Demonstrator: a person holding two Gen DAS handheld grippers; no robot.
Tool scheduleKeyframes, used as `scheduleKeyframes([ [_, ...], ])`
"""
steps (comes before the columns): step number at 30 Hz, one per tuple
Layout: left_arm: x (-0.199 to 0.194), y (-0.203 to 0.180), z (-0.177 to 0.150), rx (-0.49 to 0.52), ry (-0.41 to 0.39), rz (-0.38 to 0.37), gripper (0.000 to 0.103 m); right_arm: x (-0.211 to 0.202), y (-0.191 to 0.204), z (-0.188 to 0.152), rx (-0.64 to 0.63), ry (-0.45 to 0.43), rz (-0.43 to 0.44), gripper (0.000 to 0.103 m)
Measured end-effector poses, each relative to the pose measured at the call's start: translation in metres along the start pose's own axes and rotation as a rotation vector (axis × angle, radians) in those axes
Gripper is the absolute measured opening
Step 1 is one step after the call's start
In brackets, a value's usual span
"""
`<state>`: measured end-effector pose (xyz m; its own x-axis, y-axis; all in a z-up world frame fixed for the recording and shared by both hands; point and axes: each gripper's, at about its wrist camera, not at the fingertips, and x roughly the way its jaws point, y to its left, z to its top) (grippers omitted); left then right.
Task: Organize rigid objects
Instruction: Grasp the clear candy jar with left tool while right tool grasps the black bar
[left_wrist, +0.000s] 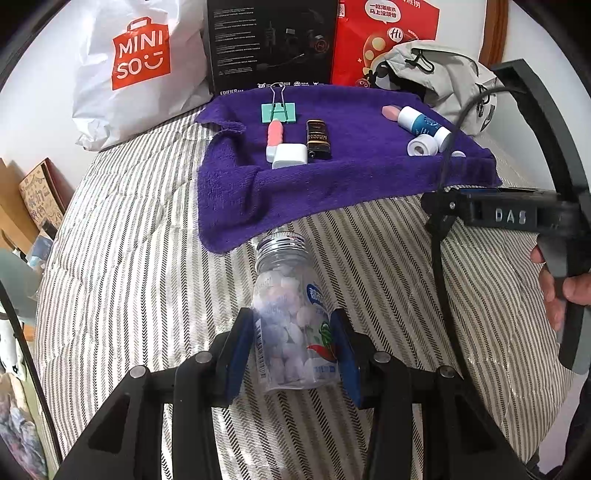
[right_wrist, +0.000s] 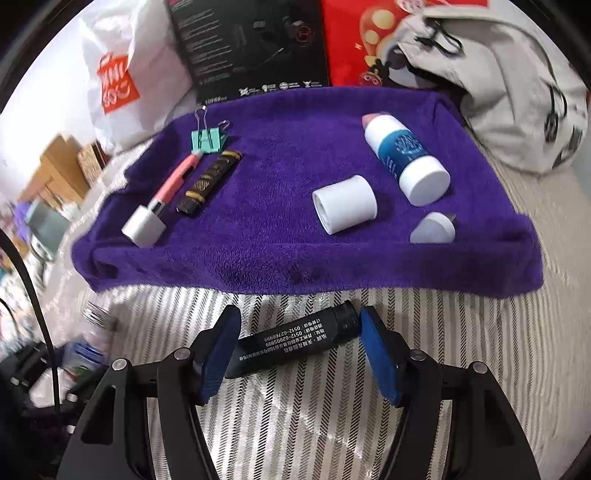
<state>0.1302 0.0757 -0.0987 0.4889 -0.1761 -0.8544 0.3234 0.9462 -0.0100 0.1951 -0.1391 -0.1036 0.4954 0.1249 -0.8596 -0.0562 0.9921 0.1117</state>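
A: Why is the left gripper (left_wrist: 293, 347) clamped on the jar (left_wrist: 291, 314)?

B: Both pads press its sides, so it hangs over the striped bedding (left_wrist: 129, 277), short of the purple towel (left_wrist: 351, 177); likely bound for the sorted rows there.

A: And the right gripper (right_wrist: 299, 347)?

B: A black tube (right_wrist: 295, 341) lies across between its pads, left end touching; the right end I can't quite judge, so gripped, probably.

A: Any writing?

B: "MINISO" on the white bag (left_wrist: 140, 66); "EDIFIER" on the black box (left_wrist: 273, 40); a phone number on the tube; the jar's label is too blurred.
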Motion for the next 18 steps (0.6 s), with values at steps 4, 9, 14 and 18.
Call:
scheduleKeyframes([
  [4, -0.001, 0.000, -0.001, -0.006, -0.005, -0.002, 0.041, -0.004, -0.001, -0.005, -0.064, -0.009, -0.016, 0.065],
  [9, -0.001, -0.003, -0.001, 0.001, -0.007, 0.002, 0.041, -0.018, -0.020, -0.023, -0.114, 0.024, -0.015, 0.067],
  [14, 0.001, -0.005, 0.002, -0.004, -0.012, -0.008, 0.041, -0.029, -0.043, -0.037, -0.108, 0.036, 0.007, 0.067],
  [18, 0.004, -0.006, 0.005, -0.004, -0.008, -0.009, 0.041, -0.030, -0.041, -0.037, -0.138, 0.022, 0.020, 0.064],
])
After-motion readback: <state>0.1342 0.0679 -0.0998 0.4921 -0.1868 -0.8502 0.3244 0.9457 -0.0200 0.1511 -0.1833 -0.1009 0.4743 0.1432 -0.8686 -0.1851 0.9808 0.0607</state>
